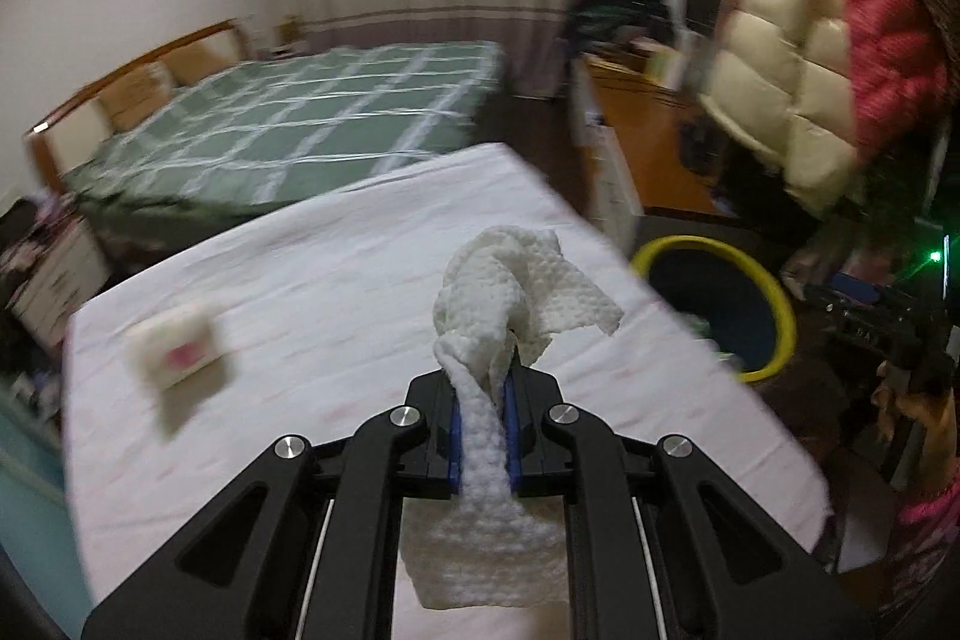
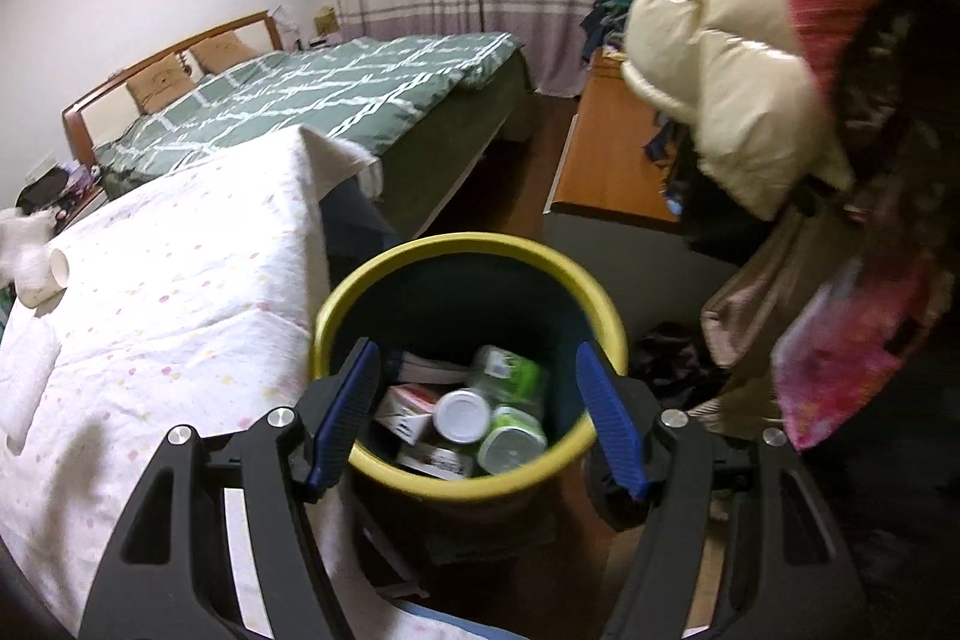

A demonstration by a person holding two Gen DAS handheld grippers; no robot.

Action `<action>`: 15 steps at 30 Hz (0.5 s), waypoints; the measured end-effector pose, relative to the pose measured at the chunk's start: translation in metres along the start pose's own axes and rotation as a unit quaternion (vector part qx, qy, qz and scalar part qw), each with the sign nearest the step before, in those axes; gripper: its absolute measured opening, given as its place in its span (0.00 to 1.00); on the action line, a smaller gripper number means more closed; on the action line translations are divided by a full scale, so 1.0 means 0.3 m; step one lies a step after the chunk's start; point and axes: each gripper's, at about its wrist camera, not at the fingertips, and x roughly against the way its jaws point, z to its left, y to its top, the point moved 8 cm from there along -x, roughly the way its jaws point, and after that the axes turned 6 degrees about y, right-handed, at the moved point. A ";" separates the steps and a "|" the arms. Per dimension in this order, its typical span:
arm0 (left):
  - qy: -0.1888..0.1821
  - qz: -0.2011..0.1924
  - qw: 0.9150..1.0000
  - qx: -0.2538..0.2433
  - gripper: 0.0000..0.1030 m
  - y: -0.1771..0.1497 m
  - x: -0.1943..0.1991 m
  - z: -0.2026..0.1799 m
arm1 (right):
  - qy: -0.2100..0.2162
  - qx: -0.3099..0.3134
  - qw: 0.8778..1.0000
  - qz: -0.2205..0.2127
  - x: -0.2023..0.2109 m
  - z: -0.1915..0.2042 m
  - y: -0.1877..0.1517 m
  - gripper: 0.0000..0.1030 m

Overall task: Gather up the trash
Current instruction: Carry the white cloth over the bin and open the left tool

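Clamping a crumpled white paper towel (image 1: pixel 486 430) between the blue pads, jaws of the left gripper (image 1: pixel 483 436) drawn narrow on it. Long axis of the towel in line with the fingers: bunched end fanning out past the fingertips, pointing ahead toward the far edge of the white-covered table (image 1: pixel 300 280), flat tail hanging back behind the jaws toward the camera. Held up clear of the cloth, not touching it. Left of the jaws and well apart, lying on the cloth, a small pale box (image 1: pixel 177 355), blurred. Right of the jaws, beyond the table edge, a yellow-rimmed bin (image 1: pixel 774 304).

Standing wide and empty, jaws of the right gripper (image 2: pixel 477 418), hovering above that same bin (image 2: pixel 468 244), its rim showing between the pads. Inside, below the jaws, cans and cartons (image 2: pixel 474 412) lying jumbled.
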 end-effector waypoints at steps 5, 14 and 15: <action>-0.065 0.015 0.997 -0.043 0.11 0.082 -0.151 -0.310 | -0.020 -0.009 1.000 -0.014 0.088 -0.100 -0.023 0.65; -0.103 0.065 0.988 -0.097 0.11 0.136 -0.419 -0.700 | -0.032 -0.038 0.999 -0.009 0.127 -0.235 -0.088 0.65; -0.104 0.070 0.987 -0.100 0.11 0.136 -0.446 -0.730 | -0.031 -0.040 0.999 -0.007 0.125 -0.244 -0.093 0.65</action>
